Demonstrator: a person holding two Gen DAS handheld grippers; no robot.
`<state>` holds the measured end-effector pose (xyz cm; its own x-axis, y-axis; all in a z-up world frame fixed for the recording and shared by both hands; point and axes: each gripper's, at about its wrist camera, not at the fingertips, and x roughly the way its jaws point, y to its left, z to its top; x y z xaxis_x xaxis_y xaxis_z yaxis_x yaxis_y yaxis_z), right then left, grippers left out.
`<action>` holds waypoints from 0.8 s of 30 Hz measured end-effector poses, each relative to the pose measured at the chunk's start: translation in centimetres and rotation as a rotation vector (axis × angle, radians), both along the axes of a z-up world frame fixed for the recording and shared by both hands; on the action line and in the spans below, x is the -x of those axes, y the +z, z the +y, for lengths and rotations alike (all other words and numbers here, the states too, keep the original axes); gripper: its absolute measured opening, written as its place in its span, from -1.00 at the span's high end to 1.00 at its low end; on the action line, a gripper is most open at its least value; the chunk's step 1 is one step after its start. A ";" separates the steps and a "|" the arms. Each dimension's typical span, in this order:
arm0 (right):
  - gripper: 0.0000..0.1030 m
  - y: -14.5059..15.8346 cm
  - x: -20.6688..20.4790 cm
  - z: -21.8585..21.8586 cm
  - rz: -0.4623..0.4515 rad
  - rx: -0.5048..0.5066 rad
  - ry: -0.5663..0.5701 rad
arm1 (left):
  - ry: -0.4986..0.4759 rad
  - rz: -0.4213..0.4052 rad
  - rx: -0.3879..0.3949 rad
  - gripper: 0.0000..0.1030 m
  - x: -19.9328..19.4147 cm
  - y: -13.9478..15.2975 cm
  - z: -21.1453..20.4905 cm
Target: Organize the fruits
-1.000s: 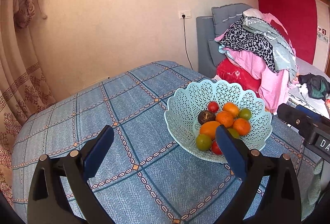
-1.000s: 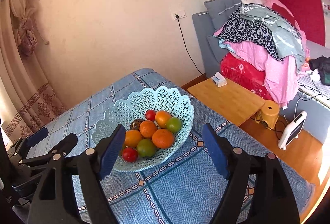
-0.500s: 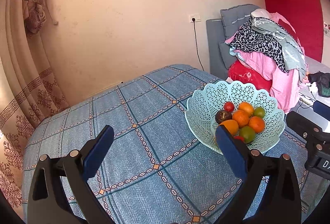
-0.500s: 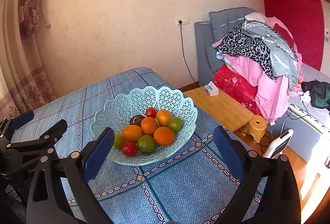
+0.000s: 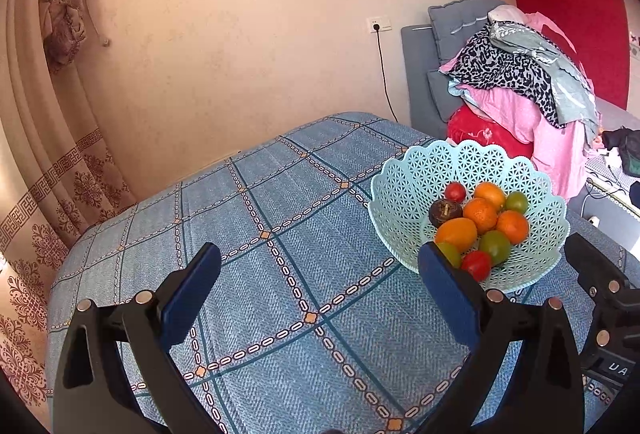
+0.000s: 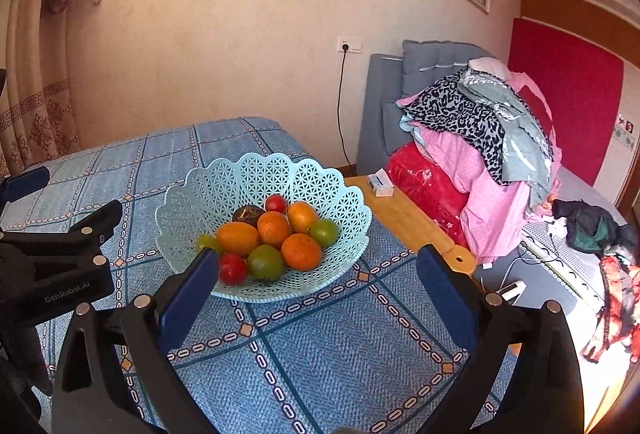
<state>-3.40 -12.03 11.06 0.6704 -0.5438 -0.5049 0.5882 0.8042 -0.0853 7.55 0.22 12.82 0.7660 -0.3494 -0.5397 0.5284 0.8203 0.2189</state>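
- On the blue checked tablecloth (image 6: 320, 354) we see the pale lattice basket (image 6: 256, 190), standing near its right edge;
- our left gripper (image 5: 320, 286) and right gripper (image 6: 318, 284) hover spread wide, empty;
- oranges (image 6: 301, 252), green fruits (image 6: 265, 262) and tomatoes (image 6: 233, 269) lie heaped inside the basket.

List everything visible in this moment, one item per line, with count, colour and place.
basket: one, pale blue lattice, on the tablecloth.
oranges: four, orange, in the basket.
green fruits: three, green, in the basket.
red fruits: two, red, front and back of the pile.
dark fruit: one, brown, back of the pile.
tablecloth: one, blue checked, over the table.
wooden table: one, light wood, right of the table.
small box: one, white, on the wooden table.
clothes pile: one, pink, red and leopard print, far right.
left gripper: open, empty.
right gripper: open, empty.
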 end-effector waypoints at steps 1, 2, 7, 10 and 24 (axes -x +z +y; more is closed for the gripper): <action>-0.90 0.0 0.0 0.3 -0.002 0.023 -0.006 | 0.000 0.001 -0.002 -0.94 -0.1 -0.1 0.0; -0.90 0.0 0.1 0.6 -0.005 0.045 -0.010 | -0.002 0.000 -0.006 -0.94 0.0 -0.2 -0.1; -0.90 -0.3 -0.1 1.0 0.001 0.059 0.000 | -0.014 -0.007 -0.020 -0.94 0.0 -0.6 -0.4; -0.90 -0.4 -0.3 0.9 0.009 0.048 0.001 | -0.023 -0.009 -0.025 -0.94 0.0 -0.8 -0.6; -0.90 -1.2 -1.2 0.4 0.024 -0.020 0.026 | -0.054 -0.001 -0.019 -0.94 -0.2 -1.5 -0.8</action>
<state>-2.17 -11.64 9.88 0.6717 -0.5162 -0.5314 0.5654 0.8207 -0.0825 7.71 -0.54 11.34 0.7466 -0.3799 -0.5461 0.5718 0.7860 0.2350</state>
